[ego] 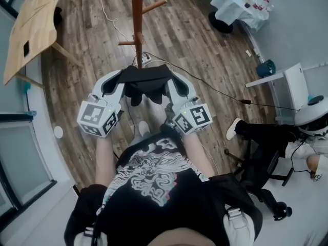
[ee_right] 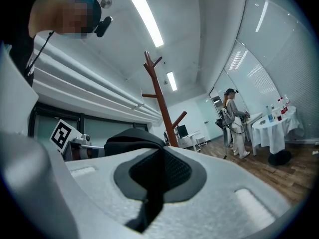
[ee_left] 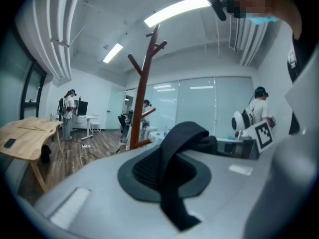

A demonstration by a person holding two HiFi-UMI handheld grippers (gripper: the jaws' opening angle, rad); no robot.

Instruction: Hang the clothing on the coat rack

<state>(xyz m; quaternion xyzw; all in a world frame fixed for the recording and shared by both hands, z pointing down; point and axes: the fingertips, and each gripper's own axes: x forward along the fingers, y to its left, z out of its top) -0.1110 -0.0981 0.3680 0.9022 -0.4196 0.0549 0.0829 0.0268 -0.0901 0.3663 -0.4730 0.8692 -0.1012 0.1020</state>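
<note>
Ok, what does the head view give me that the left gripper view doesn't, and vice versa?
Head view only: the full black garment stretched between the left gripper and the right gripper. Left gripper view only: the forked top of the coat rack, the ceiling lights, and a close look at the fabric pinched in that gripper's jaws. Both: the coat rack, the garment and the wooden table.

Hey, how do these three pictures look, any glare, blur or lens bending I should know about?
Head view: evenly lit, floor bowed by the lens. Left gripper view: ceiling light blown out, black clothing up close soft, coat rack sharper. Right gripper view: dark rounded corners, curved ceiling pipes.
</note>
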